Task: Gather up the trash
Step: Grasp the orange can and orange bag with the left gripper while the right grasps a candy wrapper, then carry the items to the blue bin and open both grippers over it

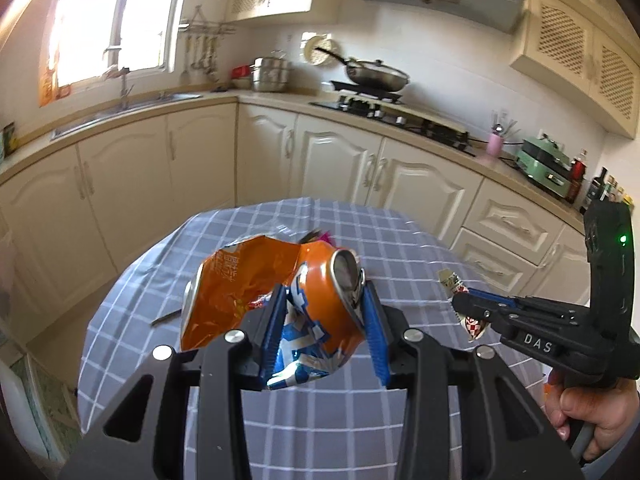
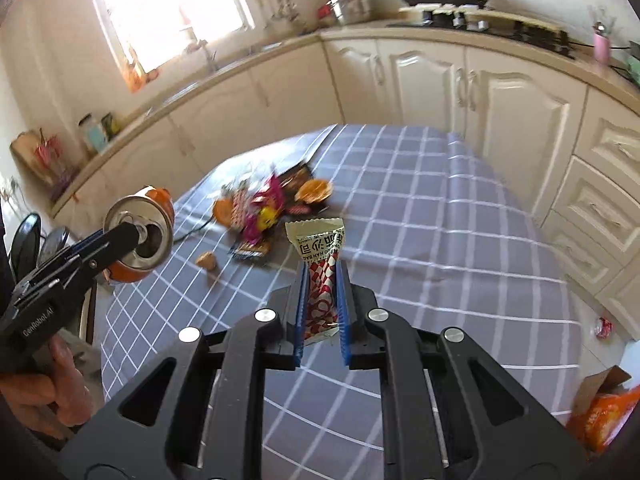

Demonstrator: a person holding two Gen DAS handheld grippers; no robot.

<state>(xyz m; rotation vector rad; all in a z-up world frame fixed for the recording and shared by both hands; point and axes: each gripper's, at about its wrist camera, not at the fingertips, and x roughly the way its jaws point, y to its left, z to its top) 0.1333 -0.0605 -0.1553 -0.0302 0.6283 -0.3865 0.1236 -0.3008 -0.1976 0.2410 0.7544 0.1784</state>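
Crushed orange-and-blue can (image 1: 320, 304), dented, pinched in left tool (image 1: 324, 320)

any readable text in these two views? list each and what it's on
"DAS": on the body of the right tongs, left wrist view.
"GenRobot.AI": on the body of the left tongs, right wrist view.
Sachet in the right tongs: printed characters, upside down, not reliably readable.
Orange can in the left tongs: lettering crumpled, unreadable.

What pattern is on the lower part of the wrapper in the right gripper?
A red-and-white check on the snack wrapper, below its cream top; the right wrist view shows it best.
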